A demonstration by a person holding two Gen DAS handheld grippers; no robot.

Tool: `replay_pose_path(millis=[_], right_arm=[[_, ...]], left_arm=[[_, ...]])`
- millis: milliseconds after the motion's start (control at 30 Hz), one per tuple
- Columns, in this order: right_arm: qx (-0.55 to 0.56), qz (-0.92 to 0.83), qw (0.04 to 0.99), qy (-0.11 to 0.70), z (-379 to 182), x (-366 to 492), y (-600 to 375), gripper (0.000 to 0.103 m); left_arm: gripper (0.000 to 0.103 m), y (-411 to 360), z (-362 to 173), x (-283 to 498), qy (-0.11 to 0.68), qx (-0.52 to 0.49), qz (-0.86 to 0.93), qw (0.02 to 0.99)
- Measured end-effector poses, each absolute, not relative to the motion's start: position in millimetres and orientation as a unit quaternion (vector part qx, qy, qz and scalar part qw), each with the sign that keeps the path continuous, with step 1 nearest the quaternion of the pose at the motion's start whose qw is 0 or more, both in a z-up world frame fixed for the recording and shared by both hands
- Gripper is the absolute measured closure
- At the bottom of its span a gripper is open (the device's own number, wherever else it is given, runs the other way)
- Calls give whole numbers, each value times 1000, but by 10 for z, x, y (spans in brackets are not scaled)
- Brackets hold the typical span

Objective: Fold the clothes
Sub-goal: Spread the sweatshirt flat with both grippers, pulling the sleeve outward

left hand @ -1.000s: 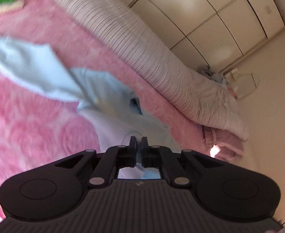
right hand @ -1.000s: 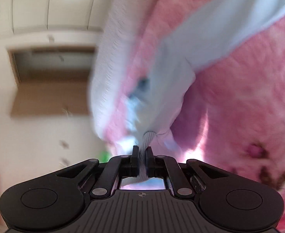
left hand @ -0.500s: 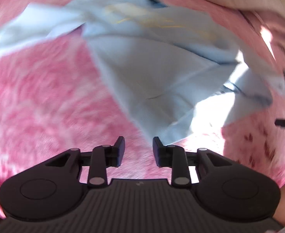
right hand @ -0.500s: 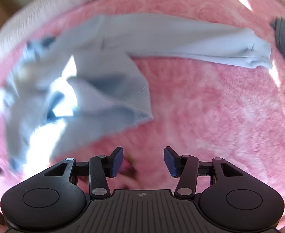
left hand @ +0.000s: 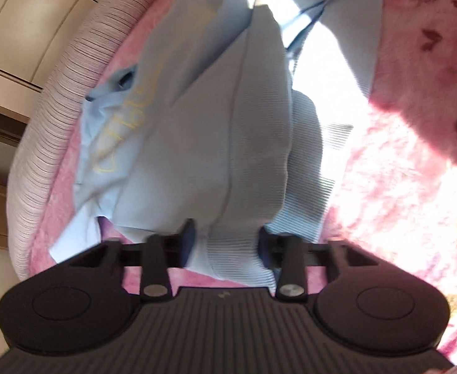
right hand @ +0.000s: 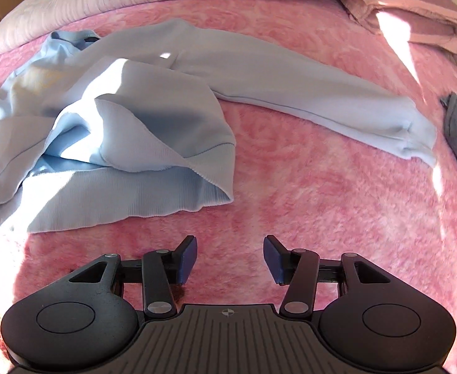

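Right wrist: ribbed-hemmed blue sweatshirt (right hand: 153, 118), plush blanket (right hand: 321, 187)

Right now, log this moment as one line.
left gripper: closing, sweatshirt hem between jaws | right gripper: just opened, empty, above pink blanket

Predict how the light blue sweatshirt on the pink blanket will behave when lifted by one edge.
The sweatshirt is probably floppy: it lies rumpled, its hem folded over. Its long sleeve would likely trail. The fluffy blanket may drag on it.
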State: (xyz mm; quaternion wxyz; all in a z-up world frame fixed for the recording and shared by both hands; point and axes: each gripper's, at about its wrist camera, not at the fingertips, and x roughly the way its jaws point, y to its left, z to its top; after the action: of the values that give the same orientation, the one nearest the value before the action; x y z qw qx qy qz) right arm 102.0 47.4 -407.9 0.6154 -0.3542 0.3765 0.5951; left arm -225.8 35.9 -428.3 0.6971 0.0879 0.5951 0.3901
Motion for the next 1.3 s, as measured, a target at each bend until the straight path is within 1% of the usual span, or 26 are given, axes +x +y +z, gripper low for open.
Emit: replay_pose_path(millis=[67, 133, 233, 300, 333, 400, 433, 467, 500, 533, 600, 667, 733, 767, 800, 833, 900, 967, 1000, 1033, 1067, 1100, 1133, 1200, 1267, 1300], right_arm=[[-358, 604, 618, 355, -4078, 971, 458, 52], [-368, 616, 621, 317, -4077, 901, 437, 52], [-384, 633, 621, 258, -4097, 787, 419, 52], [-398, 643, 614, 226, -4169, 709, 438, 52], [-405, 646, 613, 208, -4214, 674, 457, 52], [-422, 646, 613, 167, -4307, 600, 511, 52], [-431, 645, 613, 149, -4347, 574, 551, 52], [-440, 645, 610, 135, -4390, 552, 589, 54], [-446, 645, 607, 129, -4397, 544, 603, 73], [-452, 646, 603, 122, -4405, 536, 618, 82], [-462, 646, 598, 107, -4409, 520, 640, 93], [-459, 645, 608, 54, -4227, 464, 522, 94], [-452, 658, 602, -4, -3953, 346, 313, 94], [-450, 666, 594, -30, -3825, 283, 207, 94], [-461, 683, 566, -39, -3747, 197, 92, 94], [-473, 699, 534, -43, -3680, 109, -21, 94], [-527, 722, 448, -12, -3775, -82, -220, 95], [-583, 718, 379, 27, -4032, -211, -368, 95], [-605, 713, 350, 55, -4151, -249, -417, 95], [-604, 714, 344, 85, -4172, -224, -432, 94], [-603, 714, 337, 116, -4194, -198, -446, 94], [-599, 714, 332, 147, -4205, -163, -453, 92], [-580, 716, 342, 186, -4162, -74, -423, 90], [-527, 714, 376, 266, -4072, 143, -315, 68], [-459, 705, 417, 344, -3988, 371, -164, 57], [-423, 699, 435, 379, -3967, 451, -72, 56]], left_arm=[[100, 413, -4106, -2385, 551, 49, 437, 709], [100, 476, -3876, -2603, 491, -22, 492, 719], [100, 554, -3730, -2965, 435, -125, 548, 703], [100, 555, -3780, -3019, 436, -147, 546, 700], [94, 548, -3828, -3018, 442, -151, 539, 701], [86, 533, -3928, -2989, 454, -150, 527, 702], [87, 522, -3984, -2939, 458, -138, 523, 705], [90, 507, -4007, -2905, 458, -127, 521, 709], [100, 488, -4002, -2887, 453, -117, 520, 714], [100, 485, -3957, -2894, 439, -114, 523, 721], [100, 466, -3667, -3072, 364, -157, 543, 741], [100, 409, -3372, -3347, 277, -222, 565, 745], [101, 288, -3172, -3783, 190, -313, 597, 714], [101, 206, -3155, -3995, 161, -353, 611, 690], [101, 105, -3212, -4200, 147, -388, 625, 661], [101, 24, -3319, -4367, 151, -414, 632, 637], [101, -61, -3656, -4510, 216, -444, 621, 608], [100, -76, -3912, -4478, 282, -445, 602, 600], [97, -84, -3962, -4433, 307, -428, 593, 609], [91, -113, -3956, -4398, 324, -404, 589, 620], [87, -133, -3930, -4385, 335, -390, 586, 626], [80, -137, -3897, -4405, 341, -384, 583, 630], [76, -144, -3863, -4444, 342, -380, 579, 635], [71, -158, -3787, -4501, 345, -375, 569, 645], [70, -161, -3688, -4543, 328, -388, 559, 656], [74, -164, -3627, -4562, 310, -402, 550, 663]])
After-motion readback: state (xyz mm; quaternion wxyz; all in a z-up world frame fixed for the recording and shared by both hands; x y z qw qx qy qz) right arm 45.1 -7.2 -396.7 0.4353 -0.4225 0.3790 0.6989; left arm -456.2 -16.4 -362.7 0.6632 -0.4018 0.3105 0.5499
